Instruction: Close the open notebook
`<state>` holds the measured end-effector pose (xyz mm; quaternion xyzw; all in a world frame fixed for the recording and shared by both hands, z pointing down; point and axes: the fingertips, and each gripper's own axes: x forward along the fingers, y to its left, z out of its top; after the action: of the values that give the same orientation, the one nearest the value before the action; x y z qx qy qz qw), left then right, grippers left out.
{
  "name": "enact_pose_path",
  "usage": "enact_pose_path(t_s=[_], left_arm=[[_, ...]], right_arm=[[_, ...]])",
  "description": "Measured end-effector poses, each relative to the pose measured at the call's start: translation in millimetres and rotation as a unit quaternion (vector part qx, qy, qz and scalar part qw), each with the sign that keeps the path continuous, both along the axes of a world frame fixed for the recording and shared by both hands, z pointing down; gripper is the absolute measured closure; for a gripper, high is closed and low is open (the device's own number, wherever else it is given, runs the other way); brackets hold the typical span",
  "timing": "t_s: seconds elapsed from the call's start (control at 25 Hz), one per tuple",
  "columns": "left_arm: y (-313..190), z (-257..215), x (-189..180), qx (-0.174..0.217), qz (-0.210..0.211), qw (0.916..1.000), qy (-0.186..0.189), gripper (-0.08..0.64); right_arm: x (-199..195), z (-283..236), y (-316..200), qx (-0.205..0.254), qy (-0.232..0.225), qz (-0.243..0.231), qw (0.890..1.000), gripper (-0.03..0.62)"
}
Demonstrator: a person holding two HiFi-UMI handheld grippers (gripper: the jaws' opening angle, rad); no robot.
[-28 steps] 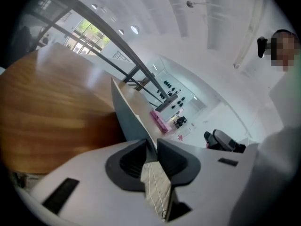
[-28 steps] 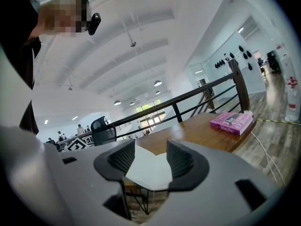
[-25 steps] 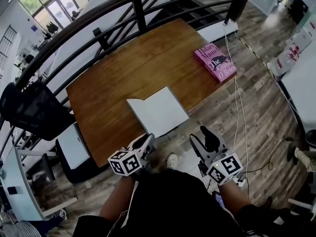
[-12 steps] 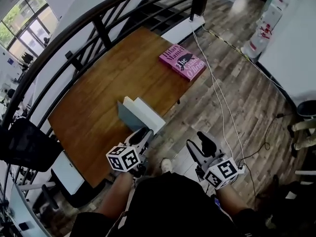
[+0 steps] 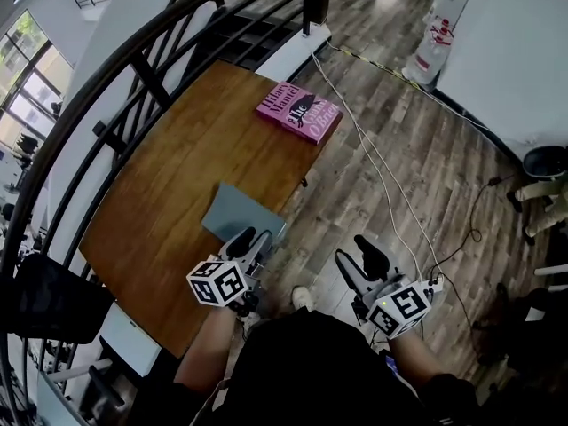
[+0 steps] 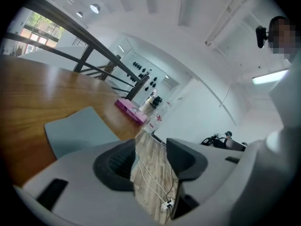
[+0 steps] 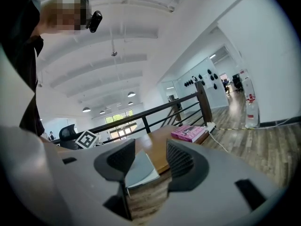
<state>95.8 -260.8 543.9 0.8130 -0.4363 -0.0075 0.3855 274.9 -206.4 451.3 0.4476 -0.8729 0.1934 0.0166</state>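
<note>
The notebook [image 5: 238, 216] lies closed and flat on the wooden table [image 5: 169, 180], grey-blue cover up, near the table's front edge. My left gripper [image 5: 252, 240] hovers just short of the notebook's near edge. Its jaws have just been opening and nothing is between them. In the left gripper view the notebook [image 6: 77, 131] sits left of the left gripper [image 6: 150, 157], apart from it. My right gripper [image 5: 358, 257] is off the table over the floor, open and empty. The right gripper view shows the notebook [image 7: 138, 168] beyond the right gripper [image 7: 149, 160].
A pink book [image 5: 298, 111] lies at the table's far right corner. White cables [image 5: 382, 177] run along the plank floor to the right. A dark railing [image 5: 133, 56] curves behind the table, and a black chair [image 5: 44, 300] stands at the left.
The notebook's cover has swung from lying open, through standing upright, to flat shut. The left gripper has let go, with its jaws now wider. The head view has swung, and both grippers shifted.
</note>
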Motion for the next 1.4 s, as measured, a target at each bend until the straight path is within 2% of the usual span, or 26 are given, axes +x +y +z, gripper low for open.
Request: enact_pose_path(t_s=[0.2, 0.4, 0.56, 0.8, 1.0, 1.16, 1.4], left_arm=[[-1.8, -14.0, -15.8, 0.024, 0.009, 0.9996, -0.012, 0.354], [4.9, -50.0, -44.5, 0.094, 0.009, 0.9948, -0.039, 0.357], [12.4, -86.0, -73.2, 0.157, -0.004, 0.9853, -0.067, 0.367], [30.7, -131.0, -126.8, 0.231, -0.046, 0.9655, -0.11, 0.397], [51.2, -148.3, -168.0, 0.257, -0.097, 0.9543, -0.117, 0.424], [70.5, -156.1, -198.6, 0.269, -0.133, 0.9465, -0.118, 0.443], [98.0, -155.1, -223.7, 0.272, -0.166, 0.9403, -0.118, 0.443]], right_arm=[[-18.4, -6.5, 1.8, 0.009, -0.002, 0.005, 1.0, 0.388], [-44.9, -20.9, 0.3, 0.029, -0.009, 0.002, 1.0, 0.397], [-66.9, -40.5, -6.3, 0.055, -0.017, -0.003, 0.998, 0.406], [-100.7, -60.6, -13.8, 0.081, -0.022, -0.011, 0.996, 0.441], [-124.4, -56.8, -11.2, 0.078, -0.013, -0.024, 0.997, 0.466], [-141.8, -56.0, -5.0, 0.079, -0.003, -0.035, 0.996, 0.512], [-157.9, -57.1, -0.5, 0.083, -0.001, -0.052, 0.995, 0.553]])
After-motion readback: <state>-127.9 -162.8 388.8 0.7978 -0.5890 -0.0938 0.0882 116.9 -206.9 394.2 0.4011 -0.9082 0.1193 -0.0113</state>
